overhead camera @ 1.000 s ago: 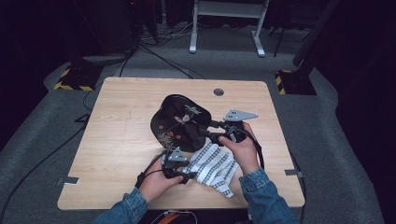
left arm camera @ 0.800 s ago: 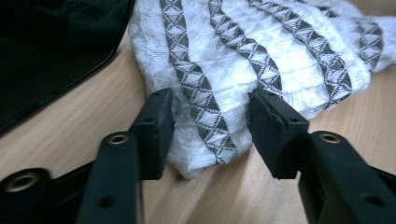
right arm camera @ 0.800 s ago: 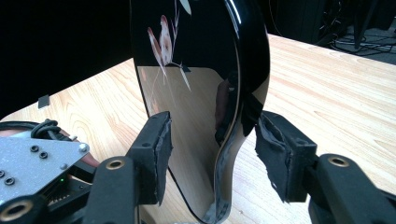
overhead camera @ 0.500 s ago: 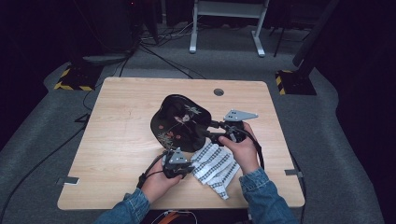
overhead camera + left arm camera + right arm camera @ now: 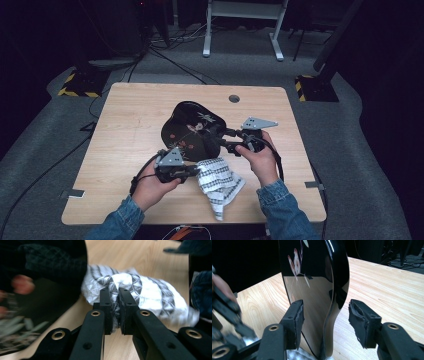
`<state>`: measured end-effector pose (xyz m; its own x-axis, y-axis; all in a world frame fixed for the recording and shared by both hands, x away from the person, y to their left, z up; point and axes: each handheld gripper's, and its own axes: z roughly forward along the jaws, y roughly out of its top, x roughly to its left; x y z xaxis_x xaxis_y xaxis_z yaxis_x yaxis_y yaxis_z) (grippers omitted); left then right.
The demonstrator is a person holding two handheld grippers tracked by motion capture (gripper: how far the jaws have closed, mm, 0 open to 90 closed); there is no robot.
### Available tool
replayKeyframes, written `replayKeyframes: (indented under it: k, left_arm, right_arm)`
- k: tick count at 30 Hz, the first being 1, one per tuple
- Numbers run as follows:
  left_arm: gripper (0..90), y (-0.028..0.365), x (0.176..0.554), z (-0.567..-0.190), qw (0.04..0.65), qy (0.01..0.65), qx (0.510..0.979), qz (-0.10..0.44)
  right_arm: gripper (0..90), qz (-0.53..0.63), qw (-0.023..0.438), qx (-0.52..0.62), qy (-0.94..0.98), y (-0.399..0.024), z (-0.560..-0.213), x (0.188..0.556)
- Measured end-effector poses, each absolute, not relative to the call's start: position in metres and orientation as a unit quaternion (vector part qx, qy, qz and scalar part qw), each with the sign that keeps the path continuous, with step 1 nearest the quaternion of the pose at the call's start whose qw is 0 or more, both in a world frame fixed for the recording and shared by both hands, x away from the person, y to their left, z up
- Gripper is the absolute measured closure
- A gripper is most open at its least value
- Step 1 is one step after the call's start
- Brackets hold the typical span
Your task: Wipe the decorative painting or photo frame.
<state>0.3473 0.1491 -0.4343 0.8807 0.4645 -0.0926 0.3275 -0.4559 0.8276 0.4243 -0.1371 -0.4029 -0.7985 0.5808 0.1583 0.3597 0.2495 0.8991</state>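
Item one: your left gripper (image 5: 192,172), near the front edge of the wooden table (image 5: 125,130) in the high view. Its jaws have just been closing and are now pinching a bunched fold of the black-and-white patterned cloth (image 5: 218,181). In the left gripper view, the fabric (image 5: 145,293) is squeezed into the narrow gap between the two black pads (image 5: 107,311).

Item two: the cloth itself. It lies crumpled on the table between your two hands, one end gathered at the left gripper, the rest trailing toward the front edge.

Item three: the black lacquered tray (image 5: 192,130), painted with flowers and leaves. It sits at the centre of the table, its near edge just beside the cloth and tilted up off the wood at your right hand's side.

Item four: your right gripper (image 5: 222,142), at the tray's right edge. In the right gripper view, its jaws stand spread, with the tray's glossy rim (image 5: 329,290) upright between the pads (image 5: 297,320) and a clear gap on the right-hand side; neither pad visibly presses it.
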Motion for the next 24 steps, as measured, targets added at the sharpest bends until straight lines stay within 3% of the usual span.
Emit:
replayKeyframes:
  k: [10, 24]
  left_arm:
    - [83.3, 0.211, 0.346, -0.395, 0.478, 0.269, 0.826, 0.133]
    - [83.2, 0.244, 0.352, -0.390, 0.456, 0.344, 0.795, 0.204]
  right_arm:
    - [46.9, 0.535, 0.104, 0.298, 0.784, -0.132, -0.404, 0.428]
    - [57.6, 0.533, 0.110, 0.289, 0.787, -0.125, -0.404, 0.430]
